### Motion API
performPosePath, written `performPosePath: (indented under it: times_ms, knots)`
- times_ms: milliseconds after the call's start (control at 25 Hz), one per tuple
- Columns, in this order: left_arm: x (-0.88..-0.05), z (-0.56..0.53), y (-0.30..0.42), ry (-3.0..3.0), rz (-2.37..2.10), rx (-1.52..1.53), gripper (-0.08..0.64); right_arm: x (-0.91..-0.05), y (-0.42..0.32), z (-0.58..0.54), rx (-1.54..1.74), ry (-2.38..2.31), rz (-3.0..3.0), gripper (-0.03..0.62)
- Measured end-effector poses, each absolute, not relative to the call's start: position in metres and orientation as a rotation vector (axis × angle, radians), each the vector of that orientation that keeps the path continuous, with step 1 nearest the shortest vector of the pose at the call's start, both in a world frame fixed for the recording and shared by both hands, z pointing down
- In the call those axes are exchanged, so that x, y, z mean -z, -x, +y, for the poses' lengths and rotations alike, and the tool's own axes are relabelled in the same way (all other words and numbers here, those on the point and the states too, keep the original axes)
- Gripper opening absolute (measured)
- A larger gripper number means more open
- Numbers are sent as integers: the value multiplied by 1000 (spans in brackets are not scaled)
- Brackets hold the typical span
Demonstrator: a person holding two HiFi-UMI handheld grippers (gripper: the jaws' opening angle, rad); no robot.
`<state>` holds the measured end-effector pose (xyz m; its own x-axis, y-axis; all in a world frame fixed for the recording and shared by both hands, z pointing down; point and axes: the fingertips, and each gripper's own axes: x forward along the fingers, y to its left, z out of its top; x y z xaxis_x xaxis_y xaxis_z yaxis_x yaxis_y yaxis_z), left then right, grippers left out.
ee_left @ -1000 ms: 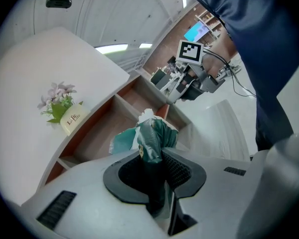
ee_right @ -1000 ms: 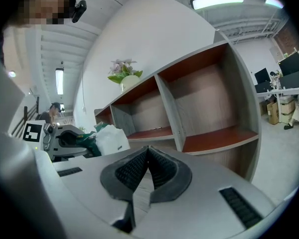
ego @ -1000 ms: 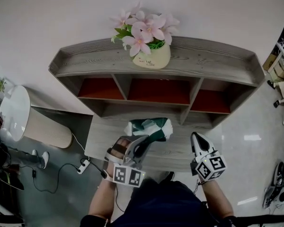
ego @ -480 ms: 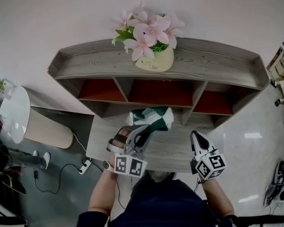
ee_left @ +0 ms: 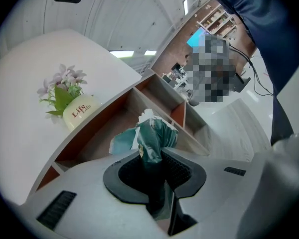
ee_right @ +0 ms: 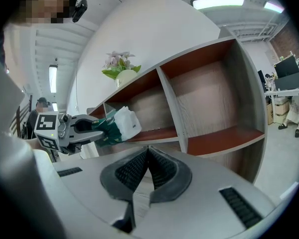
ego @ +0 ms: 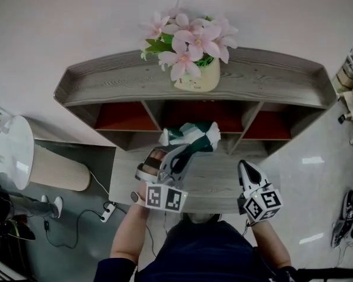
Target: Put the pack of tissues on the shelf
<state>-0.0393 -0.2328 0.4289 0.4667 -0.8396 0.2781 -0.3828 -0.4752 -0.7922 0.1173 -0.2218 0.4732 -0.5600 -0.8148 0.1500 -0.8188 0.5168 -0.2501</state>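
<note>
The pack of tissues [ego: 193, 135], green and white plastic, hangs in the air in front of the shelf's middle compartment [ego: 194, 115]. My left gripper [ego: 182, 154] is shut on the pack's near end; in the left gripper view the tissue pack [ee_left: 152, 139] sticks out between the jaws toward the red-lined compartments. The right gripper view shows the pack [ee_right: 117, 125] level with the lower shelf board. My right gripper [ego: 246, 172] stays shut and empty over the low wooden ledge, right of the pack.
The grey wooden shelf unit [ego: 106, 82] has three red-lined compartments and a flower pot [ego: 195, 75] on top. A low ledge [ego: 217, 178] juts out in front. A round white side table [ego: 15, 151] stands at the left, with a power strip [ego: 106, 213] on the floor.
My left gripper has carried the tissue pack forward and slightly up, from over the ledge toward the middle compartment's mouth. The right gripper has barely shifted.
</note>
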Motion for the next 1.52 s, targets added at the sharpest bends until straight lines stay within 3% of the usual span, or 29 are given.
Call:
performPosePath:
  times_ms: [1520]
  knots:
    - [-449,-340,36,1918,1051,1176,92,-483,-108,-226,-515,-1499,-2696,5]
